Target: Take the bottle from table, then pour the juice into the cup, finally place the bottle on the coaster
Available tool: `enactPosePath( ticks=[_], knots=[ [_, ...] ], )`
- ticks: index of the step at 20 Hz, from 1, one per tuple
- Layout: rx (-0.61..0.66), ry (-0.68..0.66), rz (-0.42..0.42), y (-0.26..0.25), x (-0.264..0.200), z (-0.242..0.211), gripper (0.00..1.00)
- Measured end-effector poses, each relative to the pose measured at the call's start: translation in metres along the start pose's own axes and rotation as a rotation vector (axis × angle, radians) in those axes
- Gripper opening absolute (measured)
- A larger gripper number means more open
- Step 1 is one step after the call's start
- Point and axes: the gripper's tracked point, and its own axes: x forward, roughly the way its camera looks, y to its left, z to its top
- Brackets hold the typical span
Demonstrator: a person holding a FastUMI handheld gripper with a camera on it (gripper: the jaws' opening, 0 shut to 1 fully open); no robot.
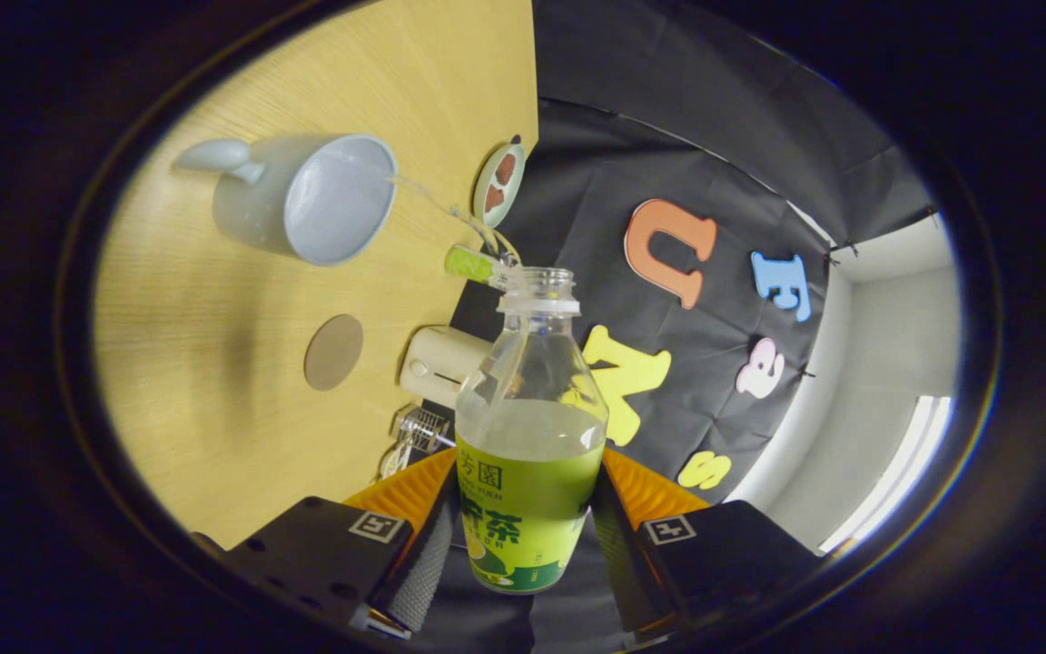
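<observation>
Both jaws clamp bottle [530, 436]; thin stream arcs into cup [305, 198]; coaster [333, 351] near table [214, 400] edge.

a: how is the gripper [523, 536] turned?
b: rolled hard to one side, so the worktop [214, 381] runs upright past it.
a: and the fingers [419, 568]?
b: both padded fingers press the bottle [532, 436] between them, clamped on its lower labelled part.

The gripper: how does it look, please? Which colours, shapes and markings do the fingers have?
The gripper has two dark fingers with ribbed grey pads. Behind them sit ridged orange parts and black blocks, each with a white square marker.
</observation>
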Motion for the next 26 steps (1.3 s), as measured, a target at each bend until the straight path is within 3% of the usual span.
enactPosePath(
  ticks=[8, 26],
  knots=[
    [-0.045, 0.02, 0.006, 0.002, 0.001, -0.008, 0.81],
    [-0.146, 0.03, -0.104, -0.023, 0.002, -0.018, 0.81]
  ],
)
